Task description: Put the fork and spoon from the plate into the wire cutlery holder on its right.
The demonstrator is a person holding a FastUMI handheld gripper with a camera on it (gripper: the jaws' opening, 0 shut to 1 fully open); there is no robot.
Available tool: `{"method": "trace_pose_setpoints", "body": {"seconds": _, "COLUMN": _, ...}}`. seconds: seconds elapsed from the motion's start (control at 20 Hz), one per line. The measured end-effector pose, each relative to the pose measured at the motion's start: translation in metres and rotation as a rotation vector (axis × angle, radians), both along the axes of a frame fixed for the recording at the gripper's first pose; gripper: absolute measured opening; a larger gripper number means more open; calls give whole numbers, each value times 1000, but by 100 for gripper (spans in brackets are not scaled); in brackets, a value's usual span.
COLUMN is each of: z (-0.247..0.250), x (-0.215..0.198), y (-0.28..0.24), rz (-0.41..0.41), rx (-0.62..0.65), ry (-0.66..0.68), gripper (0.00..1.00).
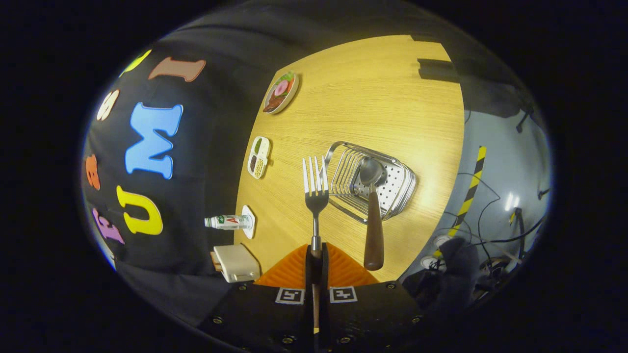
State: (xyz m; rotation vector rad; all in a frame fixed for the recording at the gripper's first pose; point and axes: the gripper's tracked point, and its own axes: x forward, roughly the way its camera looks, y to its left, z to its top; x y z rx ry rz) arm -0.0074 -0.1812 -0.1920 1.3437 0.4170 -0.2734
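Steel tines raised, the fork [315,193] stands pinched by its handle between the closed fingers of your gripper [316,260] just beside the wire cutlery holder [373,181], where the spoon [373,215] already leans, bowl inside and wooden handle jutting over the rim, on the wooden table [373,98].

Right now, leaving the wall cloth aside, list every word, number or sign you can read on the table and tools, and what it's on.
Bottle label: too small and blurred to read.
Square markers on the gripper: black-and-white code patterns, no words.
Fork, clamped between the fingers: no text.
Spoon and wire holder: no text.
Nothing here reads as a legible word or number.
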Motion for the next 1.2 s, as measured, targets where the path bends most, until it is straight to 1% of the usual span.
{"method": "trace_pose_setpoints", "body": {"seconds": 0.15, "z": -5, "x": -3, "y": -2, "rz": -11, "rx": 97, "ry": 36, "gripper": 5}}
{"method": "trace_pose_setpoints", "body": {"seconds": 0.3, "z": -19, "x": -6, "y": -4, "rz": 4, "rx": 122, "ry": 118, "gripper": 5}}
{"method": "trace_pose_setpoints", "body": {"seconds": 0.45, "z": -20, "x": -5, "y": -1, "rz": 31, "rx": 165, "ry": 151, "gripper": 4}}
{"method": "trace_pose_setpoints", "body": {"seconds": 0.6, "z": -15, "x": -1, "y": -6, "rz": 24, "rx": 240, "ry": 156, "gripper": 5}}
{"method": "trace_pose_setpoints", "body": {"seconds": 0.7, "z": -14, "x": -1, "y": -9, "rz": 22, "rx": 257, "ry": 168, "gripper": 5}}
{"method": "trace_pose_setpoints", "body": {"seconds": 0.8, "z": -10, "x": 0, "y": -13, "rz": 20, "rx": 250, "ry": 168, "gripper": 7}}
{"method": "trace_pose_setpoints", "body": {"seconds": 0.85, "z": -10, "x": -1, "y": -15, "rz": 16, "rx": 239, "ry": 167, "gripper": 9}}
{"method": "trace_pose_setpoints", "body": {"seconds": 0.9, "z": -8, "x": -4, "y": -21, "rz": 10, "rx": 225, "ry": 169, "gripper": 13}}
{"method": "trace_pose_setpoints", "body": {"seconds": 0.95, "z": -6, "x": -5, "y": -23, "rz": 5, "rx": 218, "ry": 169, "gripper": 13}}
{"method": "trace_pose_setpoints", "body": {"seconds": 1.05, "z": 0, "x": -3, "y": -25, "rz": -13, "rx": 216, "ry": 154, "gripper": 45}}
{"method": "trace_pose_setpoints", "body": {"seconds": 1.1, "z": -2, "x": -3, "y": -29, "rz": -22, "rx": 202, "ry": 162, "gripper": 76}}
{"method": "trace_pose_setpoints", "body": {"seconds": 1.15, "z": -2, "x": -6, "y": -30, "rz": -30, "rx": 187, "ry": 168, "gripper": 86}}
{"method": "trace_pose_setpoints", "body": {"seconds": 1.2, "z": -3, "x": -8, "y": -31, "rz": -33, "rx": 180, "ry": 172, "gripper": 90}}
